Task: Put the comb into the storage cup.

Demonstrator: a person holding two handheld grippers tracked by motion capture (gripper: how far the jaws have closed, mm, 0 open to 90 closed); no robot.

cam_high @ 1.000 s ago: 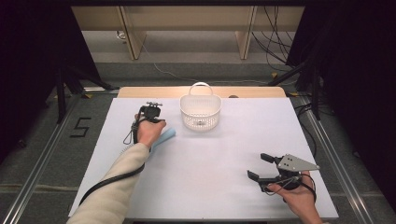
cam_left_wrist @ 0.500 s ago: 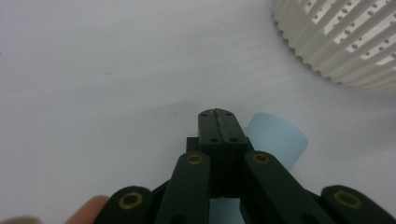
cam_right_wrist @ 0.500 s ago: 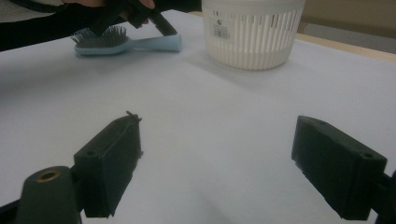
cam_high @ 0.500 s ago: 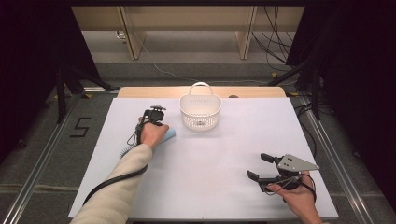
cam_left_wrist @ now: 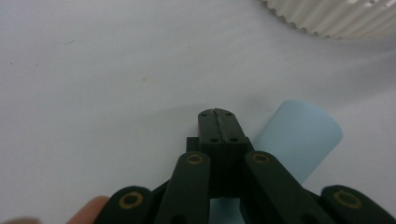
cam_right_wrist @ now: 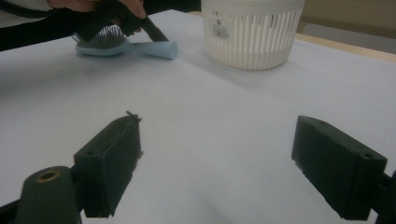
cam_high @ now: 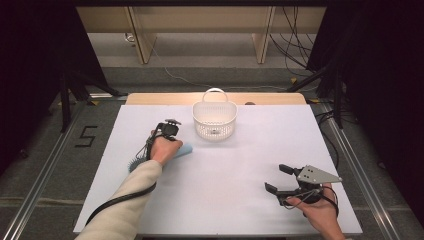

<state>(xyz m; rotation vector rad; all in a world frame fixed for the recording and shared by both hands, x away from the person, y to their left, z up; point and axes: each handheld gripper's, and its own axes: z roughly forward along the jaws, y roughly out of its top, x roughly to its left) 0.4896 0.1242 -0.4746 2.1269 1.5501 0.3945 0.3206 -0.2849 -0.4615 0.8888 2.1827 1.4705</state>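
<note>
A: Where is the brush lying?
B: On the table, left of the basket, whose sticker is unreadable. The left gripper is sitting closed beside its handle; the right gripper is gaping open.

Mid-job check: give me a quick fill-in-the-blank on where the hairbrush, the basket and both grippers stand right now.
1. The light blue hairbrush lies on the white table, to the ____ of the basket in the high view.
2. The left gripper has its jaws ____, tips together beside the brush handle.
3. The right gripper rests near the table's front edge with its jaws ____ and nothing between them.
4. The basket is ____ in colour.

Missing words: left; shut; open; white
</note>
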